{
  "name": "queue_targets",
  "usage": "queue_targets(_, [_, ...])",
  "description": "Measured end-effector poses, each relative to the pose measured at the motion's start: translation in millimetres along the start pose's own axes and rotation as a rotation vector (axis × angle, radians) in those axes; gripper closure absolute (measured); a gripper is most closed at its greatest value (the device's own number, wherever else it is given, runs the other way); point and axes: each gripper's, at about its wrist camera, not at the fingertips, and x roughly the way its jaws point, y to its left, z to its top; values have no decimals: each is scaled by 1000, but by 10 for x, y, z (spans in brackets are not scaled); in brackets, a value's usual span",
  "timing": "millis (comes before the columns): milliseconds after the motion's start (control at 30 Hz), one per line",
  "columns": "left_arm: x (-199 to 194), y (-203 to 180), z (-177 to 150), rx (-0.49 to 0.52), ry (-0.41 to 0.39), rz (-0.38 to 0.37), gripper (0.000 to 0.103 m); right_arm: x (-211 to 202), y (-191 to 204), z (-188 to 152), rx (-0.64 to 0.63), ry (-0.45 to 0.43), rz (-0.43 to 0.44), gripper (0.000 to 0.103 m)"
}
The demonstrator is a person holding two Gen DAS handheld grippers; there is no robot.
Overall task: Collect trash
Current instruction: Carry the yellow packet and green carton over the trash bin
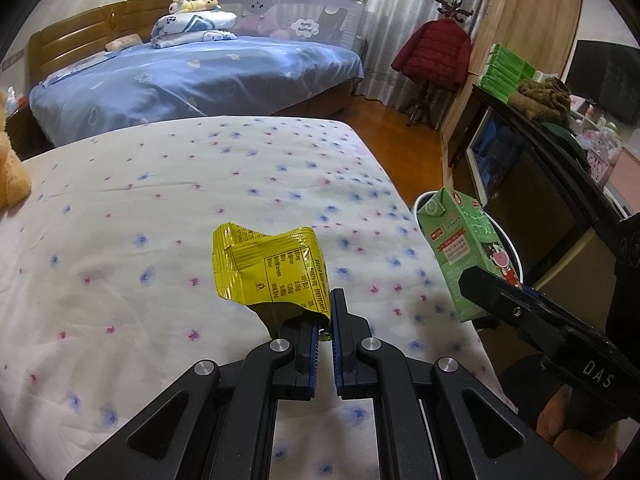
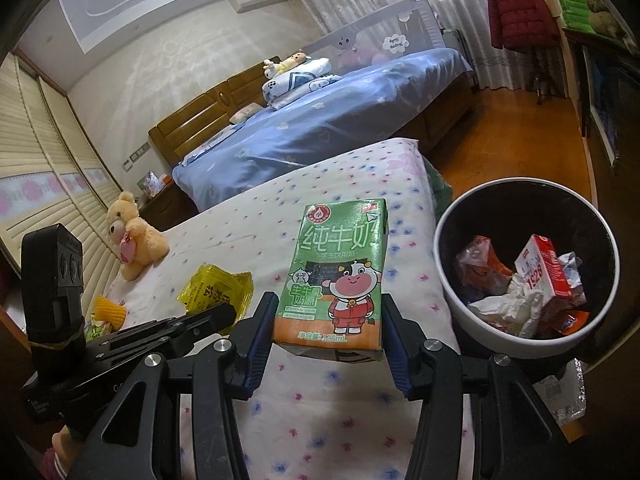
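Note:
A crumpled yellow snack wrapper (image 1: 272, 264) hangs above the flowered white bedsheet (image 1: 160, 208), pinched by its lower edge in my left gripper (image 1: 326, 304), which is shut on it. My right gripper (image 2: 328, 312) is shut on a green milk carton (image 2: 340, 264) with a cartoon cow, held upright over the bed's corner. The left wrist view shows the same carton (image 1: 460, 248) at the right. The wrapper (image 2: 216, 288) and the left gripper (image 2: 224, 314) also show at the left of the right wrist view. A white trash bin (image 2: 480, 332) with a dark inside stands beside the bed, right of the carton.
The bin holds a red-white carton (image 2: 544, 268), crumpled tissue and orange wrappers. A teddy bear (image 2: 134, 240) and small yellow items (image 2: 108, 308) lie on the sheet at the left. A blue-covered bed (image 1: 200, 76) is behind; a dark cabinet (image 1: 540, 184) and a red jacket (image 1: 436, 56) stand at the right.

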Motion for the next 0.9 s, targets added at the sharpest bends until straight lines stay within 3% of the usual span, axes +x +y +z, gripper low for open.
queue_targets(900, [323, -474, 146, 108, 31, -65, 98, -331, -533, 22, 86, -48, -84, 52])
